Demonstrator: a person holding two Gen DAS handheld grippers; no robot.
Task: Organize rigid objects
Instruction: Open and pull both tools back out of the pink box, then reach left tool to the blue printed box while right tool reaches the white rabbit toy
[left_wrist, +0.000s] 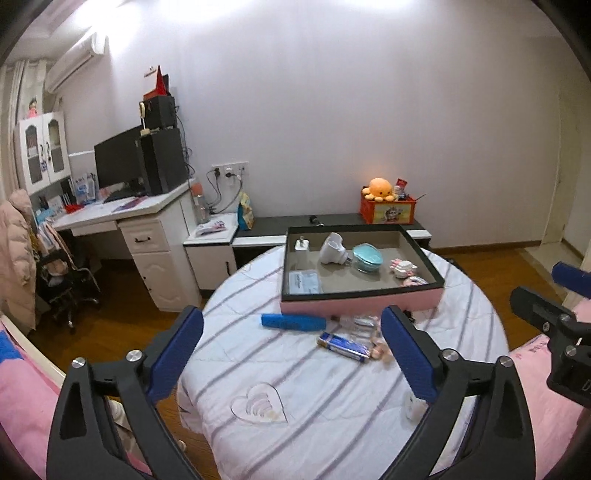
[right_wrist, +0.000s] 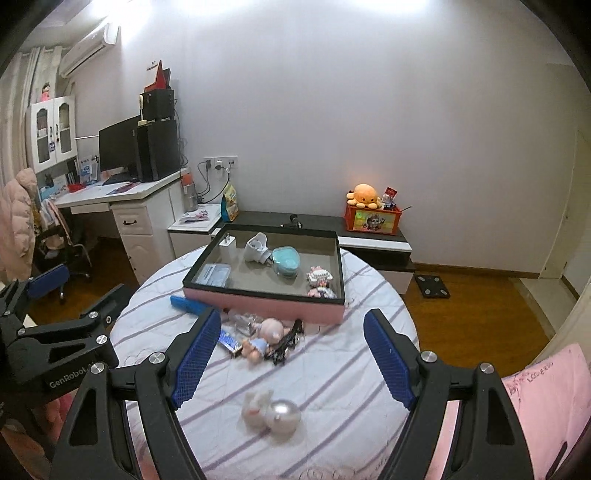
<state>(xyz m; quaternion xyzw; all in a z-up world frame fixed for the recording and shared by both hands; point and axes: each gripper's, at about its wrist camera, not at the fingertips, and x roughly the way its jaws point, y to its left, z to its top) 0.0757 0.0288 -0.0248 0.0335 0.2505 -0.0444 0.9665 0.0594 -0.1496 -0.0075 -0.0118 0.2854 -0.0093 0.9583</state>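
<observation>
left gripper (left_wrist: 291, 350): jaws wide open, empty | right gripper (right_wrist: 291, 354): jaws wide open, empty | silver ball (right_wrist: 283, 412) lying just below right jaws beside pale figurine (right_wrist: 255, 404) | likely light, stiff, slippery, prone to roll; grip across middle | pink tray (right_wrist: 266, 306) beyond

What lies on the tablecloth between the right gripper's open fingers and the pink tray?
In the right wrist view, a baby doll, a black toy and a blue packet lie between the right gripper and the pink tray.
</observation>
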